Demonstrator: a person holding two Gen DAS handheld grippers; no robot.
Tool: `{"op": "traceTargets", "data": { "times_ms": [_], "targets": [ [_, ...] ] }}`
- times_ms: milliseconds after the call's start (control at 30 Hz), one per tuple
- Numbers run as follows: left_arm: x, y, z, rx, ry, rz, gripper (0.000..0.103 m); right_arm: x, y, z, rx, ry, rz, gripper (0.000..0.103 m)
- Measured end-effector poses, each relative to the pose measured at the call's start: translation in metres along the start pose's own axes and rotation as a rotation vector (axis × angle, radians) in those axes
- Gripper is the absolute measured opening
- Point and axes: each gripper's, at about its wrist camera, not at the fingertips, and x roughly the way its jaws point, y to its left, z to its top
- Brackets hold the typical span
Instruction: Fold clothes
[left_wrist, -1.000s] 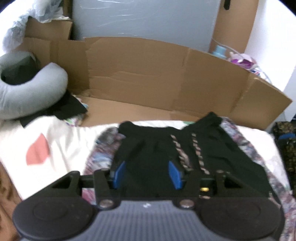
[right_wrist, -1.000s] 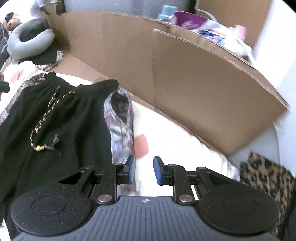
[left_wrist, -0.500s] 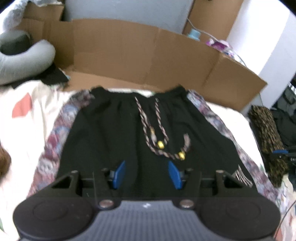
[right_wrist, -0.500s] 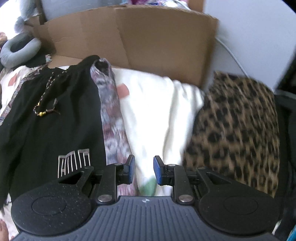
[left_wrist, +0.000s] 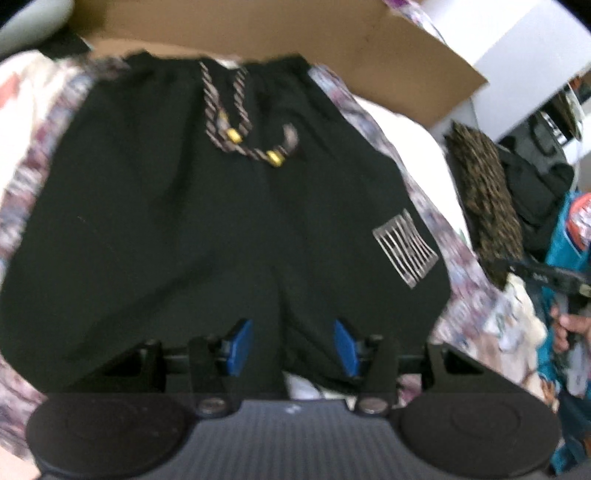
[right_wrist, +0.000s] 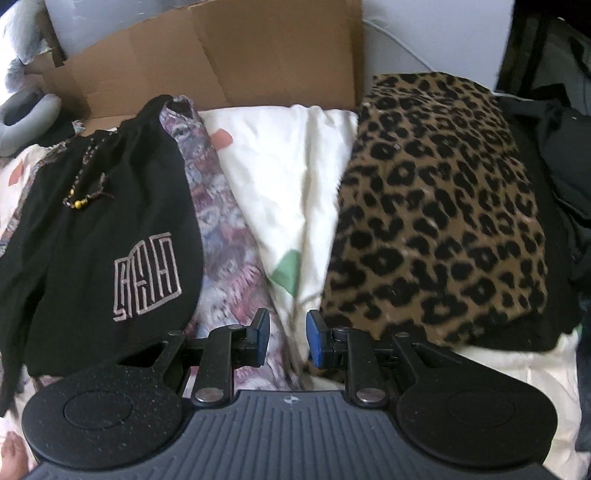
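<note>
Black shorts (left_wrist: 192, 206) with patterned side panels, a braided drawstring (left_wrist: 236, 122) and a grey line logo (left_wrist: 406, 247) lie flat on the white bedding. My left gripper (left_wrist: 291, 347) is open and empty, held above the shorts' crotch and leg hems. In the right wrist view the shorts (right_wrist: 92, 229) lie at the left. My right gripper (right_wrist: 288, 332) is open with a narrow gap and empty, above the bedding just right of the shorts' patterned side panel (right_wrist: 225, 229).
A leopard-print cloth (right_wrist: 436, 206) lies right of the shorts on the white bedding (right_wrist: 280, 166). A flattened cardboard box (right_wrist: 221, 55) stands behind. A grey neck pillow (right_wrist: 26, 118) is far left. Dark bags (right_wrist: 561, 147) sit at the right.
Both grippers have pulled back from the waistband toward the shorts' hems. The left view now shows the whole shorts; the right view now shows the leopard cloth. Neither jaw gap changed.
</note>
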Motion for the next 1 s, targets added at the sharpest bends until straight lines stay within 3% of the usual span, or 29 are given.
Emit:
{"op": "traceTargets", "data": {
  "times_ms": [300, 633, 700, 767, 800, 1000],
  "targets": [
    [0.035, -0.031, -0.029, 0.075, 0.140, -0.139, 0.051, 0.000, -0.016, -0.018, 0.078, 0.008, -0.035, 0.028],
    [0.073, -0.046, -0.040, 0.070, 0.183, -0.216, 0.049, 0.011, -0.023, -0.029, 0.122, 0.047, -0.028, 0.029],
    [0.079, -0.049, -0.041, 0.063, 0.192, -0.222, 0.044, 0.014, -0.024, -0.031, 0.131, 0.059, -0.023, 0.029],
    [0.083, -0.049, -0.042, 0.025, 0.192, -0.241, 0.029, 0.017, -0.026, -0.032, 0.142, 0.067, -0.019, 0.029],
    [0.085, -0.049, -0.042, 0.011, 0.198, -0.250, 0.009, 0.018, -0.026, -0.032, 0.146, 0.071, -0.017, 0.029],
    [0.069, -0.053, -0.045, 0.028, 0.230, -0.329, 0.005, 0.020, -0.028, -0.033, 0.157, 0.077, -0.011, 0.029]
  ]
}}
